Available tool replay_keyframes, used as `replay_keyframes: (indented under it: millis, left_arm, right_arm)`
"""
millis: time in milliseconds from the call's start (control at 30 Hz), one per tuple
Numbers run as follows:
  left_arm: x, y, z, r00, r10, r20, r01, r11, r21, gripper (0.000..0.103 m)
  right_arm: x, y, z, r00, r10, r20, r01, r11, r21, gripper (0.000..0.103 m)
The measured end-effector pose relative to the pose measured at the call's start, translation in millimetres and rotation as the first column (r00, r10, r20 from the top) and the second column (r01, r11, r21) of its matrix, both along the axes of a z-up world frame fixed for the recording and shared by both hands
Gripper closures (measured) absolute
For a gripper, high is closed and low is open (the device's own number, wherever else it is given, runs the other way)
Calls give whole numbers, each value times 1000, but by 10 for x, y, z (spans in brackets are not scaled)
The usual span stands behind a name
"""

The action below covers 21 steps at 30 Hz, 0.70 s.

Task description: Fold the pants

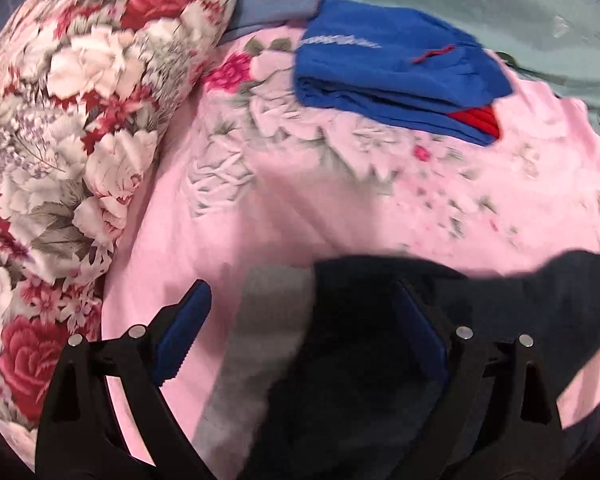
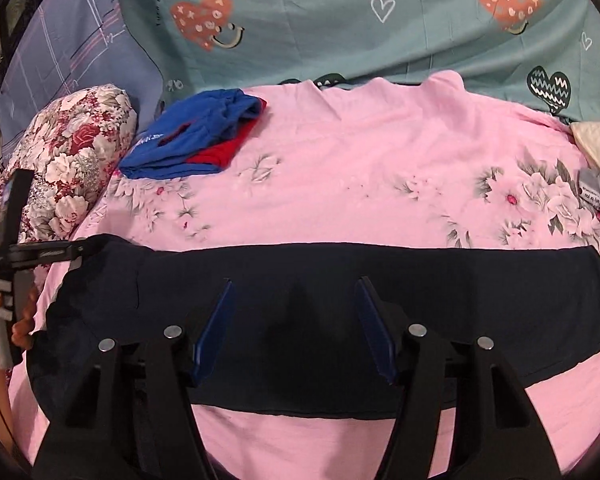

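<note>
Dark navy pants [image 2: 380, 312] lie as a long band across the pink floral sheet [image 2: 360, 160]. My right gripper [image 2: 296, 320] hovers over their middle, open, with its blue pads clear of the cloth. At the band's left end a hand holds my left gripper [image 2: 60, 254]. In the blurred left wrist view the left gripper [image 1: 304, 312] is wide open. The pants [image 1: 360, 360] lie between its fingers and around the right finger [image 1: 420, 320], beside a grey patch of cloth [image 1: 260, 320]. Neither pad presses on the fabric.
A folded blue and red garment [image 2: 188, 136] [image 1: 380, 80] sits at the far left of the sheet. A rolled floral quilt [image 2: 68, 152] [image 1: 80, 120] borders the left side. A teal heart-print cover [image 2: 340, 20] lies behind, and a cream cushion [image 2: 596, 144] at the right.
</note>
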State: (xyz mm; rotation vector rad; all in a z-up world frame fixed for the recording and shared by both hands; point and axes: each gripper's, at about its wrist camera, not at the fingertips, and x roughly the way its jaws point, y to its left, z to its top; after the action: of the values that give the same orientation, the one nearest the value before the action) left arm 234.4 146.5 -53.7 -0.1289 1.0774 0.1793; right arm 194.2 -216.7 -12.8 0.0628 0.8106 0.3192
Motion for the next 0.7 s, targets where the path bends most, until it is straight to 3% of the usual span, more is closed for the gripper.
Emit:
replay_keyframes:
  millis: [167,267,400,467,600,700]
  left_arm:
    - [-29,198,-53,1000,29,-12,-30,997,-64,12]
    - [8,145,-140,999,-16,-49,11,994,-109,52]
    - [82,-5,-115,997,-51,-53,47,996,-78,71]
    - [62,4,-58,999,-14,-45,11,998,-69,72]
    - [-131,-5,429,990,70,124,-70,998,-2,72]
    - [-127,-33,531,983,101,156,-112,992,63,72]
  right_arm:
    - [-79,-194,-12,1000,-20,-14,20,999,25,40]
    - [-72,-265,-54,999,-31,-23,32,999,37,40]
    - [-94,-266,-109,999,-37,-31,39,998,52,40]
    - [-103,-268,-136,998,-38,-44,40,997,64,40]
    - [-103,-353,-155,998,-62,-27,63,997,39,40]
    - [1,-514,-199,993,-111,-34,112,993,37,40]
